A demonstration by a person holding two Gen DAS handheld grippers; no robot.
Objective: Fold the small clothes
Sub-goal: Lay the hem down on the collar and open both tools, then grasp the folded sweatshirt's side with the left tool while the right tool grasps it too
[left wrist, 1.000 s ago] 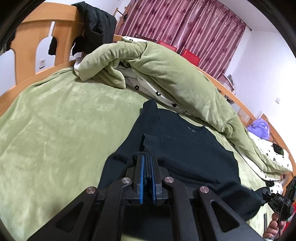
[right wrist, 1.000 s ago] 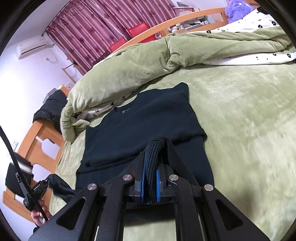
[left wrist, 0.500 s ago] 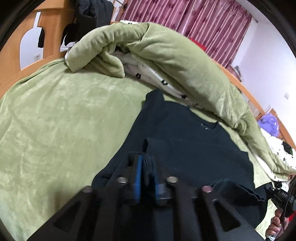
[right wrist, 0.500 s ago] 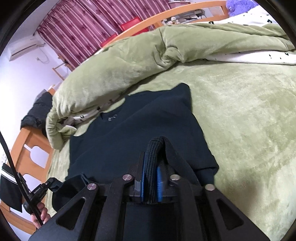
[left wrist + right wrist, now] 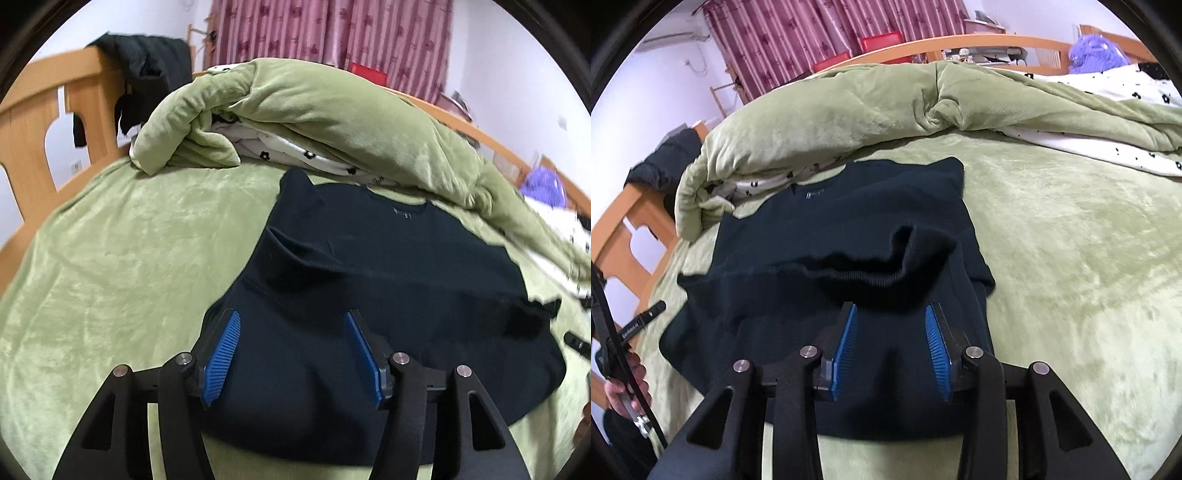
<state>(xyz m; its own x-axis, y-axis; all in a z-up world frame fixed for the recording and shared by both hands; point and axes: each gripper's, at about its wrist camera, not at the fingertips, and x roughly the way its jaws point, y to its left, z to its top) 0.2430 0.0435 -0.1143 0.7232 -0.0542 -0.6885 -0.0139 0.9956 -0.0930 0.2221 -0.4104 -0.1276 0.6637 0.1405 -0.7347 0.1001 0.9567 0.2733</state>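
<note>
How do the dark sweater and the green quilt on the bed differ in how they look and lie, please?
The sweater is near-black knit; the quilt is light green plush with a white flowered lining. The sweater lies mostly flat, its ribbed hem doubled over the body; the quilt is bunched in a thick roll behind it. The sweater is much the smaller and lies nearer the grippers. Both rest on the green bed cover.
</note>
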